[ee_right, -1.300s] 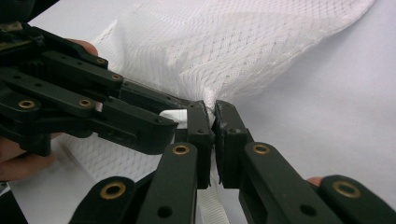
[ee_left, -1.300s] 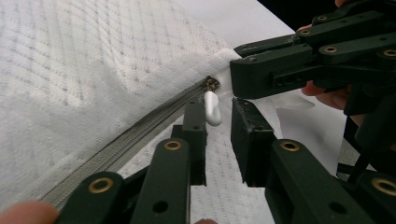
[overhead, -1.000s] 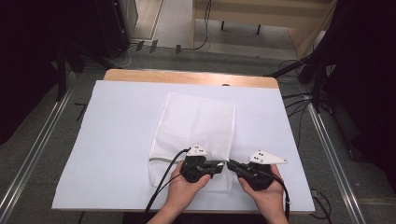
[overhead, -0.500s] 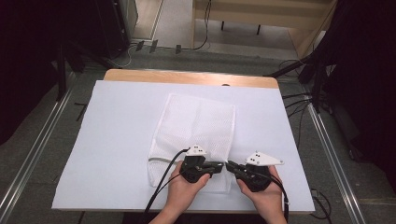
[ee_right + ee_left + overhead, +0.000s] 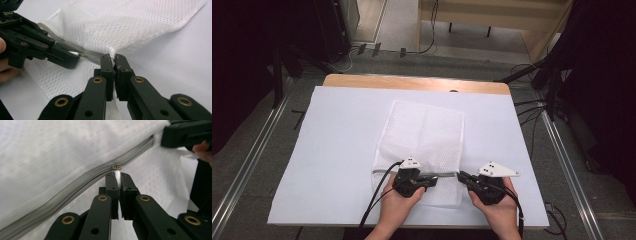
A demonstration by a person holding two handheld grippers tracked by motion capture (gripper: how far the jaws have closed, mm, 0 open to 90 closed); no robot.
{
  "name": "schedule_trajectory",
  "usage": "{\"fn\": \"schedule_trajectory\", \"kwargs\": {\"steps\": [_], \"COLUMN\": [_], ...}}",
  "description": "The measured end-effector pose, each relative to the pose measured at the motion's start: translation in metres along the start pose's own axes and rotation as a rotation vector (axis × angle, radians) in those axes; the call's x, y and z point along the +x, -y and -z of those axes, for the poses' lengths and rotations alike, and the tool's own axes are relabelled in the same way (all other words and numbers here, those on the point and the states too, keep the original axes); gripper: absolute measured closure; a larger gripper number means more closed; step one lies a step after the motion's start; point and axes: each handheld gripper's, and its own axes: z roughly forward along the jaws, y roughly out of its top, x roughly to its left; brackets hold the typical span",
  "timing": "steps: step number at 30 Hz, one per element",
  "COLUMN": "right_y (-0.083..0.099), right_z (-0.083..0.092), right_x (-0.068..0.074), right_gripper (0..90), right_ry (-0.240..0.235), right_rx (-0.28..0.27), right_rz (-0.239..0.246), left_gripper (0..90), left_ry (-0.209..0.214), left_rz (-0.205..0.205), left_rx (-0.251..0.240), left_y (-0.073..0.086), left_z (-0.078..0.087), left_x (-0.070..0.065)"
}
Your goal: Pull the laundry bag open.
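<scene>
A white mesh bag [image 5: 424, 135] lies flat in the middle of the white-covered table [image 5: 337, 150], its grey zipper [image 5: 444, 174] along the near edge. In the left gripper view, my left gripper [image 5: 117, 176] is shut on the white pull tab just below the metal slider [image 5: 116, 167]. Beside it, my right gripper [image 5: 113, 60] is shut on the bag's mesh edge at the zipper's end [image 5: 92, 55]. The high view shows the left gripper [image 5: 435, 176] and the right gripper [image 5: 460, 176] tip to tip, a short stretch of zipper between them.
A wooden table edge [image 5: 412, 82] shows beyond the white cover. Cables [image 5: 377, 200] trail from the grippers off the near edge. Metal rails [image 5: 562, 150] run along the floor on both sides, and dark equipment stands at left and right.
My left gripper has shifted a little to the left along the zipper, drawing the slider with it. The right gripper has stayed put on the bag's edge.
</scene>
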Motion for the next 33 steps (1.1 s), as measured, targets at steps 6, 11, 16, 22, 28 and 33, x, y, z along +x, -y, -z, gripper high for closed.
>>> {"fn": "schedule_trajectory", "kwargs": {"steps": [6, 11, 16, 22, 28, 33], "right_y": [0.0, 0.0, 0.0, 0.0, 0.0, 0.001], "right_z": [0.002, 0.004, 0.007, 0.009, 0.012, 0.013], "right_x": [-0.006, -0.009, -0.013, -0.019, -0.025, -0.03], "right_gripper": [88.1, 88.1, 88.1, 88.1, 88.1, 88.1], "right_ry": [0.018, 0.033, 0.045, 0.056, 0.073, 0.077], "right_rx": [-0.004, -0.005, -0.012, -0.019, -0.023, -0.022], "right_rz": [-0.01, -0.02, -0.034, -0.041, -0.047, -0.057], "left_gripper": [87.3, 87.3, 87.3, 87.3, 87.2, 87.2], "left_ry": [-0.041, -0.076, -0.103, -0.108, -0.122, -0.139], "left_rz": [0.031, 0.051, 0.069, 0.099, 0.108, 0.141], "left_rx": [-0.004, -0.006, -0.012, -0.018, -0.021, -0.028], "left_y": [0.012, 0.022, 0.029, 0.037, 0.043, 0.051], "left_z": [0.019, 0.041, 0.056, 0.075, 0.092, 0.107], "left_x": [0.019, 0.033, 0.043, 0.053, 0.061, 0.071]}}
